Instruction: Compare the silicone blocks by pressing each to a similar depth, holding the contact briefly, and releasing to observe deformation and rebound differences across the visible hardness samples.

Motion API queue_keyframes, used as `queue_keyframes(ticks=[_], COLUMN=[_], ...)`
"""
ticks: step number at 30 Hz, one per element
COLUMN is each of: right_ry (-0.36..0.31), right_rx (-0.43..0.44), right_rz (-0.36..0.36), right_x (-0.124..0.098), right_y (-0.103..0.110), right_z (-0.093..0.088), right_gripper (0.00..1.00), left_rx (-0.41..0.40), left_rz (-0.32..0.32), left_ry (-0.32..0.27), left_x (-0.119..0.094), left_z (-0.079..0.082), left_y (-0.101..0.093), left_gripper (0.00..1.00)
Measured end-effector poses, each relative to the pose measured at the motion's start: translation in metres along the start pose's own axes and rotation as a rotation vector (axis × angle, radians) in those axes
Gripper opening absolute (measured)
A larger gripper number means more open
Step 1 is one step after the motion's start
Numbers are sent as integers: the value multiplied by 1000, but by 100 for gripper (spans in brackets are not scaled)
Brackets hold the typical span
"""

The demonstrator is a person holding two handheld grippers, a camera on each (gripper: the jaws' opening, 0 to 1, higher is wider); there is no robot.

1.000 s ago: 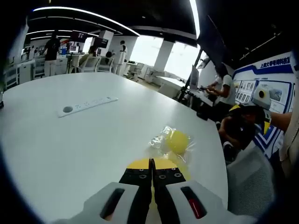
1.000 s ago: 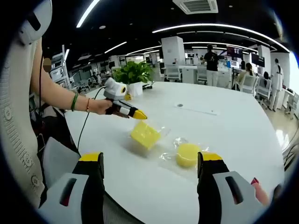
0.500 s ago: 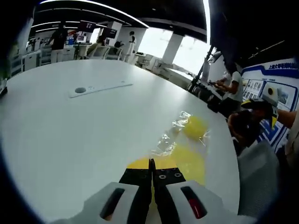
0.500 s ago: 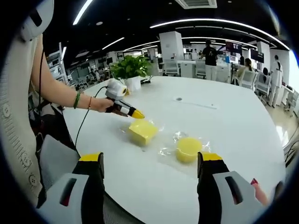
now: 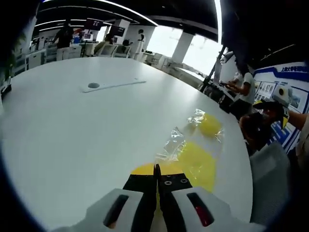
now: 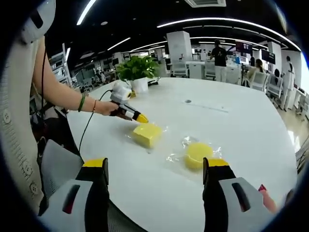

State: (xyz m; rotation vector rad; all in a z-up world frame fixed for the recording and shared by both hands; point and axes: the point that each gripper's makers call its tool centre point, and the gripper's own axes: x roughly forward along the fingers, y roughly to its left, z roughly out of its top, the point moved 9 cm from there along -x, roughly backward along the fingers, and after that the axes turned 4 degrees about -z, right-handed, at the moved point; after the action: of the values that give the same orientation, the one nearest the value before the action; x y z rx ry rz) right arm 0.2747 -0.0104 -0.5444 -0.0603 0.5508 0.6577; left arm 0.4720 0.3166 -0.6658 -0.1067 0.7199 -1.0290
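A square yellow silicone block in clear wrap lies on the white table, and a round yellow block in wrap lies to its right. My left gripper, held by a hand, has its yellow tip at the square block's near-left edge, jaws shut. From the left gripper view the shut jaws sit just short of the square block, with the round block beyond. My right gripper hangs open near the table edge, nothing between its jaws; it also appears far right.
A potted plant stands at the table's far left. A flat white power strip lies across the middle. A grey chair is by the near edge. Several people stand and sit at desks behind.
The left gripper has crept forward, so the square block sits closer under its shut tip. The right gripper stays open and has barely shifted.
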Motion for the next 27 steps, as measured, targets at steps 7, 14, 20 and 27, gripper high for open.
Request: queue_keyframes(ticks=[7, 14, 20, 27], right_ry=[7, 10, 10, -1], right_rx=[-3, -3, -8, 14], right_rz=[4, 13, 23, 34], right_x=[1, 1, 2, -1], right_y=[-1, -1, 1, 3], right_z=[-1, -2, -2, -2], right_gripper=[73, 72, 72, 72], left_rx=[7, 11, 20, 40], left_rz=[-26, -14, 58, 116], left_ry=[-2, -11, -6, -22], left_x=[2, -1, -8, -30], left_z=[-1, -1, -1, -2], left_y=[0, 2, 4, -10], left_gripper=[0, 11, 36, 53])
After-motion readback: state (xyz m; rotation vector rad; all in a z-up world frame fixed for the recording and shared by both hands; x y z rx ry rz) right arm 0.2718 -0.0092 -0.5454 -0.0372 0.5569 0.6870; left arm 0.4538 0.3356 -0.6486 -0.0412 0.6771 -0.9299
